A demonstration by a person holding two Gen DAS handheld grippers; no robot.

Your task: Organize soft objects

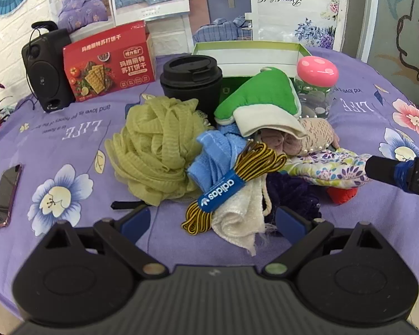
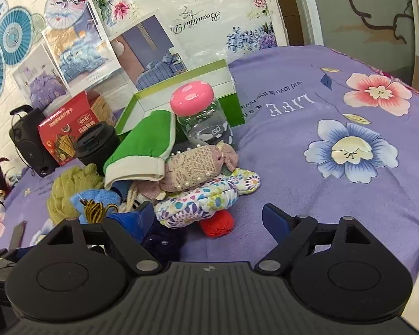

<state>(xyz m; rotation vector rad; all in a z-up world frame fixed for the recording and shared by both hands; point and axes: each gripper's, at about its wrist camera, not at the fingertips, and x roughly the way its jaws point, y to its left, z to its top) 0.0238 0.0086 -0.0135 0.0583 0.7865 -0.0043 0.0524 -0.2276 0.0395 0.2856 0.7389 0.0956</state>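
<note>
A heap of soft things lies mid-table: an olive bath pouf (image 1: 156, 150), a blue cloth (image 1: 212, 156), banded yellow-black shoelaces (image 1: 254, 164), a cream towel (image 1: 237, 217), a green mitt (image 1: 262, 97), a pink lace piece (image 1: 312, 134), a floral mitt (image 2: 198, 203), red yarn (image 2: 218, 224) and a dark purple fuzzy item (image 1: 293, 192). My left gripper (image 1: 213, 220) is open, with the laces' end and the towel between its fingers. My right gripper (image 2: 209, 220) is open at the floral mitt and red yarn. An open green box (image 1: 248, 53) stands behind the heap.
A black lidded cup (image 1: 192, 81) and a pink-lidded clear jar (image 1: 317, 83) stand against the heap's far side. A red cracker box (image 1: 109, 64) and black speaker (image 1: 46, 69) sit back left. A phone (image 1: 5, 195) lies near the left edge. Purple floral cloth (image 2: 335, 111) stretches right.
</note>
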